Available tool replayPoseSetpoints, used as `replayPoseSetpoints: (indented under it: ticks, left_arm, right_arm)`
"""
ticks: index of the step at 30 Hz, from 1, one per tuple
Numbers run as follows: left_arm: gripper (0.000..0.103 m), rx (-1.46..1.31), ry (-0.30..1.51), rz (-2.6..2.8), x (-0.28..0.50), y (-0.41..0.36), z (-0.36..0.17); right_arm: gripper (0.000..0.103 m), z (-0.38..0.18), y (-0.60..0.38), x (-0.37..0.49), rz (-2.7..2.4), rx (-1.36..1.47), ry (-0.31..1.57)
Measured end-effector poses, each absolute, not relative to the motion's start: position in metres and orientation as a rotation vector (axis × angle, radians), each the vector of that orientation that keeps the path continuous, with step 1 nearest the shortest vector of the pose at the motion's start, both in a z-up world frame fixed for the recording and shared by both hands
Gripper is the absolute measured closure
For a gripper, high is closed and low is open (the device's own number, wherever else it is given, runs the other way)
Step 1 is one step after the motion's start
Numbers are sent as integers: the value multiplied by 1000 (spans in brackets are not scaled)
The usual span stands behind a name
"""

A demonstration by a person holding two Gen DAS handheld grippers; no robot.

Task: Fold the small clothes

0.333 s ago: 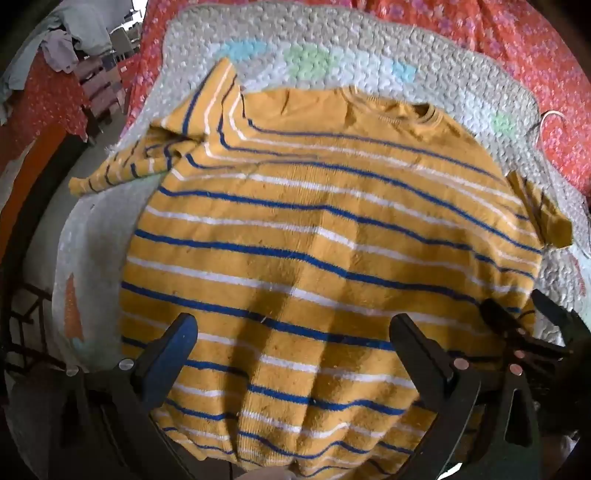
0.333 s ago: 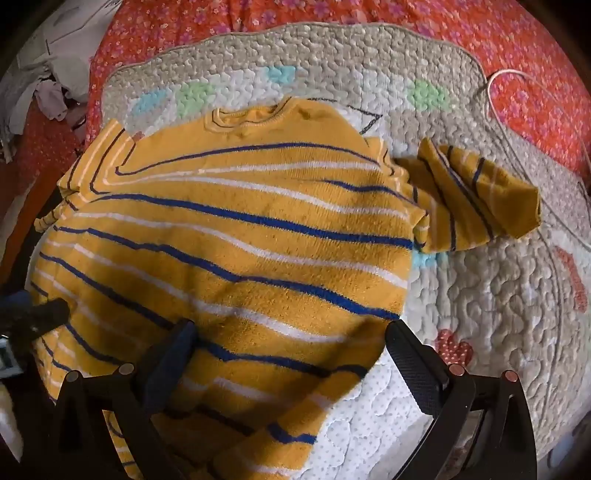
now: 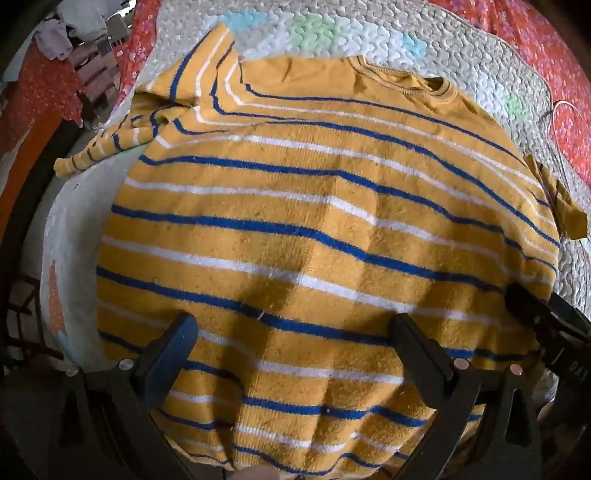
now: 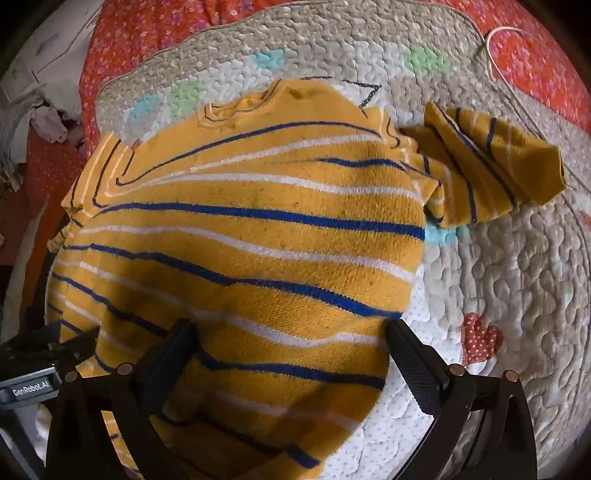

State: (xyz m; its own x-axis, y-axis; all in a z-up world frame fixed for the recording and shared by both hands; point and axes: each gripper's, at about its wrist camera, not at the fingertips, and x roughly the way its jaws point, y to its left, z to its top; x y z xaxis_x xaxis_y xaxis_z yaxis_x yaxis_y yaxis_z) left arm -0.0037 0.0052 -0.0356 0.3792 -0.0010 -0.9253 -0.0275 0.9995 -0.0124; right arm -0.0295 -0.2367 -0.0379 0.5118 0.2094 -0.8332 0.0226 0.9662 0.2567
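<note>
A small mustard-yellow sweater (image 3: pixel 314 221) with blue and white stripes lies flat, neck away from me, on a quilted mat (image 3: pixel 332 33). Its left sleeve (image 3: pixel 122 136) is bunched toward the mat's left edge. Its right sleeve (image 4: pixel 491 162) lies folded out to the right. My left gripper (image 3: pixel 291 339) is open, low over the sweater's lower middle. My right gripper (image 4: pixel 288 343) is open over the sweater's lower right part, near its right edge. The right gripper also shows at the right edge of the left wrist view (image 3: pixel 546 317). The left gripper shows at the lower left of the right wrist view (image 4: pixel 40 362).
The quilted mat (image 4: pixel 517 288) lies on a red floral bedspread (image 4: pixel 535 48). A thin white cord (image 4: pixel 495 44) loops at the mat's far right. Loose clothes (image 4: pixel 48 122) and furniture (image 3: pixel 96 70) sit off the bed to the far left.
Both grippers have moved closer and lower to the sweater, which now fills more of each view. The sweater itself has not moved.
</note>
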Motion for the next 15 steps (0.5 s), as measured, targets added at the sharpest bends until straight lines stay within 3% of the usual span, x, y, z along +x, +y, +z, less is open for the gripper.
replayPoseSetpoints:
  ticks: [15]
  left_arm:
    - [0,-57,1203,6,4,8,-47]
  right_arm:
    - [0,-41,-239,-40,104,322,968]
